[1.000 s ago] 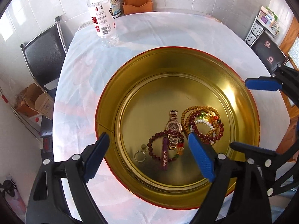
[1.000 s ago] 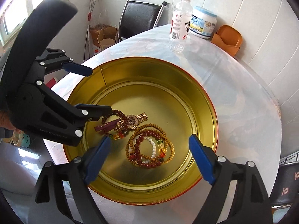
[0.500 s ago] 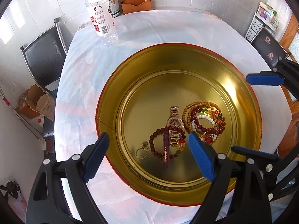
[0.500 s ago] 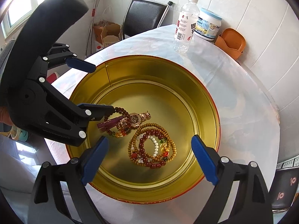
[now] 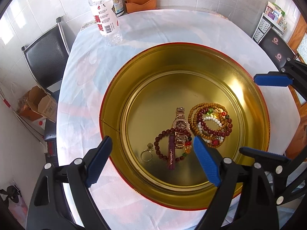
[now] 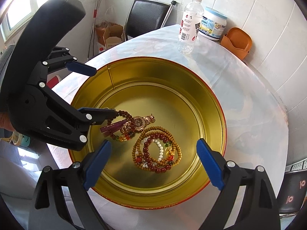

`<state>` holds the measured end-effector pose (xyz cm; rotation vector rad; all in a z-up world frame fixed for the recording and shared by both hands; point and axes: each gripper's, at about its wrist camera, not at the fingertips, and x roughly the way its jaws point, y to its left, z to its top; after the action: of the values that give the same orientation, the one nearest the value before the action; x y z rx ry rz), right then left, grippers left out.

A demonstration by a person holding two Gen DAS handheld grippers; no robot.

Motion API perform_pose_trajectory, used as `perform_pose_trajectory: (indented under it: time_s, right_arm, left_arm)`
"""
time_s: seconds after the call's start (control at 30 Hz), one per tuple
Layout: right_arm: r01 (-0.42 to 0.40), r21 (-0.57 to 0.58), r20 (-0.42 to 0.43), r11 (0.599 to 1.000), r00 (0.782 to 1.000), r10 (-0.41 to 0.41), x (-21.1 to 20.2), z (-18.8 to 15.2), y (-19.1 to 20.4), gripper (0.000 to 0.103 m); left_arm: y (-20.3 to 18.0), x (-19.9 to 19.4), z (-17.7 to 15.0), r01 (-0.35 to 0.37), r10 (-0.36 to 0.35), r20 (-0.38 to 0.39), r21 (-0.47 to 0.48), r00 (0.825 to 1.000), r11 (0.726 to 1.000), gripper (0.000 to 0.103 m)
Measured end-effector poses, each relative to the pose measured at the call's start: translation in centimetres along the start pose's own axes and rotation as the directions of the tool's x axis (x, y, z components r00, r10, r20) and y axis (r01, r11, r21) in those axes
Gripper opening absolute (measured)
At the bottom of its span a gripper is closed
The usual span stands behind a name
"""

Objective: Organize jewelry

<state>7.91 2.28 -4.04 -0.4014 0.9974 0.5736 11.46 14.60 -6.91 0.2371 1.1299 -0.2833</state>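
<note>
A round gold tin (image 5: 255,118) stands on the table. Inside lie a gold watch (image 5: 180,125), a dark red bead bracelet (image 5: 159,145) with a purple tassel (image 5: 171,153), a small ring (image 5: 146,155) and a pile of bead bracelets (image 5: 211,126). My left gripper (image 5: 152,140) hangs open over the tin's near side, above the ring and tassel, with nothing between its fingers. My right gripper (image 6: 153,143) is open and empty above the bead pile (image 6: 157,151). Each gripper shows in the other's view: left gripper (image 6: 92,90), right gripper (image 5: 249,115).
The table (image 5: 172,28) has a pale cloth. At its far edge stand a water bottle (image 5: 105,15), a white jar (image 5: 117,0) and an orange holder (image 5: 141,0). A black chair (image 5: 46,57) and a cardboard box (image 5: 38,103) are on the left, another chair (image 5: 276,44) on the right.
</note>
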Motion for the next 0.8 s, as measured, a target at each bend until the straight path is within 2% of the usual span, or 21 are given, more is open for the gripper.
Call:
perform_pose_trajectory:
  time_s: [0.8]
  right_arm:
    - [-0.015, 0.004, -0.008, 1.0, 1.0, 0.015, 0.12, -0.1, 0.43, 0.092]
  left_arm:
    - [-0.14, 0.32, -0.35, -0.001, 0.001, -0.015, 0.001, 1.0, 1.0, 0.084]
